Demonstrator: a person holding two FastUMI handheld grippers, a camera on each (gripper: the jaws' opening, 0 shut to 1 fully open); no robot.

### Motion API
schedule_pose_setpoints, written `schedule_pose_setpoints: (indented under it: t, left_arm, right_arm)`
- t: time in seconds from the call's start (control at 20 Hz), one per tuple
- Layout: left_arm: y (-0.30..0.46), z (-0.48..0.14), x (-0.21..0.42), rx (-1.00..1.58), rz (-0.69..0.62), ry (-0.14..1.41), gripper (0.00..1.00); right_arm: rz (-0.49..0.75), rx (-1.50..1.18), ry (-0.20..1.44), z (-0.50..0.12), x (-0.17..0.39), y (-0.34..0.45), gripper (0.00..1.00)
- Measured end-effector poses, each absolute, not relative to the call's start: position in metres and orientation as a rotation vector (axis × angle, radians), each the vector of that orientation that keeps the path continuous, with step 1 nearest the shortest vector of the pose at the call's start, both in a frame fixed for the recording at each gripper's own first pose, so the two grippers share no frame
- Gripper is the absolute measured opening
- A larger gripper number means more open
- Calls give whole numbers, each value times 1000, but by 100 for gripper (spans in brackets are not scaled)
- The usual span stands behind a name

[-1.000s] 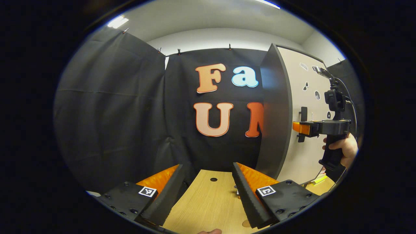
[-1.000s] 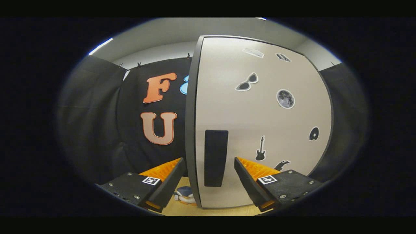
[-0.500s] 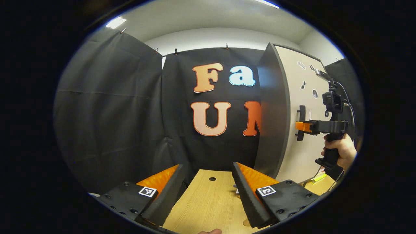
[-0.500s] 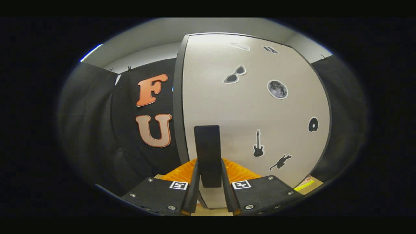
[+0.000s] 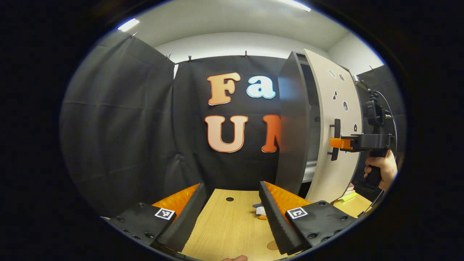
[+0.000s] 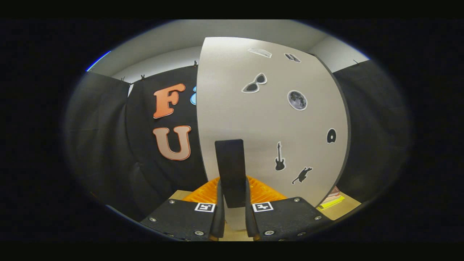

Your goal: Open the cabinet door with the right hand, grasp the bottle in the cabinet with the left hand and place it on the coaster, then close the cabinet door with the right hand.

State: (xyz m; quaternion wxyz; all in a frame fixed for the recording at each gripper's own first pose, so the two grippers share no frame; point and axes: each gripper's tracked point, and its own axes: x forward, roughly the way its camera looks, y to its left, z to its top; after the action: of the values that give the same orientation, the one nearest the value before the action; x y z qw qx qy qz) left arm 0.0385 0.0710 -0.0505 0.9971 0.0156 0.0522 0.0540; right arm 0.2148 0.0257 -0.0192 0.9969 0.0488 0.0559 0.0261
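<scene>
The cabinet (image 5: 293,127) stands at the right of the wooden table (image 5: 232,224), dark grey on its side. Its pale door (image 6: 272,119), dotted with stickers, is swung partly out, and a dark gap (image 5: 313,108) shows behind its free edge. My right gripper (image 6: 233,217) is shut on the door's black upright handle (image 6: 230,170). In the left gripper view a hand (image 5: 380,168) holds that right gripper (image 5: 340,143) level at the handle (image 5: 337,139). My left gripper (image 5: 232,217) hangs open low over the table, left of the cabinet, with nothing between its fingers. A round brown disc (image 5: 272,245) lies on the table by its right finger.
A small blue, white and orange object (image 5: 259,210) lies on the table near the cabinet's foot. The tabletop has a small round hole (image 5: 229,199). Yellow and other flat items (image 6: 331,201) are stacked on the table past the door. Black cloth walls close the back and left.
My right gripper went from open around the handle to shut on it. The door then swung outward, opening a gap at the cabinet's front. The left gripper barely moved.
</scene>
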Motion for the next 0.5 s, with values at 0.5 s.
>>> schedule_pose_setpoints:
  t: [0.5]
  left_arm:
    - [29, -38, 20, 41, 5, 81, 99]
  right_arm:
    - [-29, 117, 111, -16, 133, -24, 17]
